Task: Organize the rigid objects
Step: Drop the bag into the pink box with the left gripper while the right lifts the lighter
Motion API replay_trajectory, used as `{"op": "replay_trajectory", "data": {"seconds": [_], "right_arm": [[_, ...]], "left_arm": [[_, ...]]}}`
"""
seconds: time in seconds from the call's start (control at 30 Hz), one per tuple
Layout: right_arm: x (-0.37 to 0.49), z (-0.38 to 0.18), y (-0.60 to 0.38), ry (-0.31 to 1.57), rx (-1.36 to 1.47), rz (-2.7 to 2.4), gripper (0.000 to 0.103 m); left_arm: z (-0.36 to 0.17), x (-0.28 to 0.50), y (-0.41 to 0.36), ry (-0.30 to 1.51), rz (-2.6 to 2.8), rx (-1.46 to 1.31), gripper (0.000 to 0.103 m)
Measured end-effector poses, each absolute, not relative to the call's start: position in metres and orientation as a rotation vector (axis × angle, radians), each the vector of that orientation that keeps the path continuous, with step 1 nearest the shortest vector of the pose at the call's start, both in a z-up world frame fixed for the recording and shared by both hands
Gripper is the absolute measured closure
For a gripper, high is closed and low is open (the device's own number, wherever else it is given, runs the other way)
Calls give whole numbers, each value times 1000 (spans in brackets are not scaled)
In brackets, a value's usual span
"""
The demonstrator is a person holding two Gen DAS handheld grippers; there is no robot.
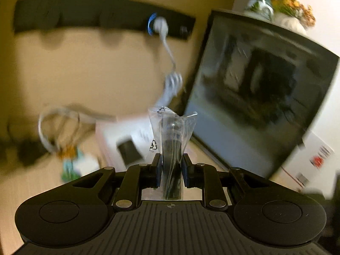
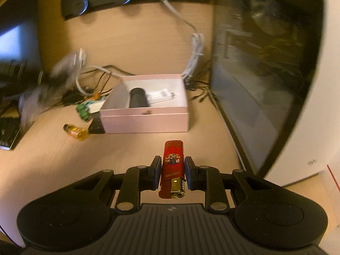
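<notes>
Desk (image 2: 53, 170) cluttered; you carry a bagged black part (image 1: 172, 148) in the clamped left gripper (image 1: 171, 170), a red lighter (image 2: 172, 165) in the right gripper (image 2: 172, 171), bound, likely, for the pink box (image 2: 146, 121).

- A home office or study corner, set on a pale wood-grain desk (image 2: 148, 48).
- A large dark-screened monitor (image 2: 259, 68) stands on it.
- Left of the monitor: tangled white cable (image 2: 196, 48), a long black bar with round sockets (image 2: 136, 2) and an open pale pink cardboard box (image 2: 146, 121).
- Far left of the monitor, a black keyboard (image 2: 8, 133).
</notes>
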State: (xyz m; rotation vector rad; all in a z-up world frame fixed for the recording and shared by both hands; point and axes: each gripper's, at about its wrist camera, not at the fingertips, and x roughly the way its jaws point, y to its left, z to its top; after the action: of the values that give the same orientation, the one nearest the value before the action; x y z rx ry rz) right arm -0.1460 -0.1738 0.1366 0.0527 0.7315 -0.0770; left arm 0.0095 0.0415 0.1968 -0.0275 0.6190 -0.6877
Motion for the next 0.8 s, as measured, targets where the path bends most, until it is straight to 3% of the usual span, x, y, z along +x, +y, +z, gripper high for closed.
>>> {"op": "replay_trajectory", "data": {"seconds": [0.2, 0.43, 0.8], "right_arm": [[-159, 129, -193, 718, 79, -65, 80], [-167, 116, -206, 722, 54, -35, 80], [-141, 103, -227, 765, 29, 39, 80]], "left_arm": [[208, 71, -20, 570, -666, 18, 80], [174, 117, -78, 641, -596, 212, 77], [130, 85, -18, 738, -439, -122, 77]]}}
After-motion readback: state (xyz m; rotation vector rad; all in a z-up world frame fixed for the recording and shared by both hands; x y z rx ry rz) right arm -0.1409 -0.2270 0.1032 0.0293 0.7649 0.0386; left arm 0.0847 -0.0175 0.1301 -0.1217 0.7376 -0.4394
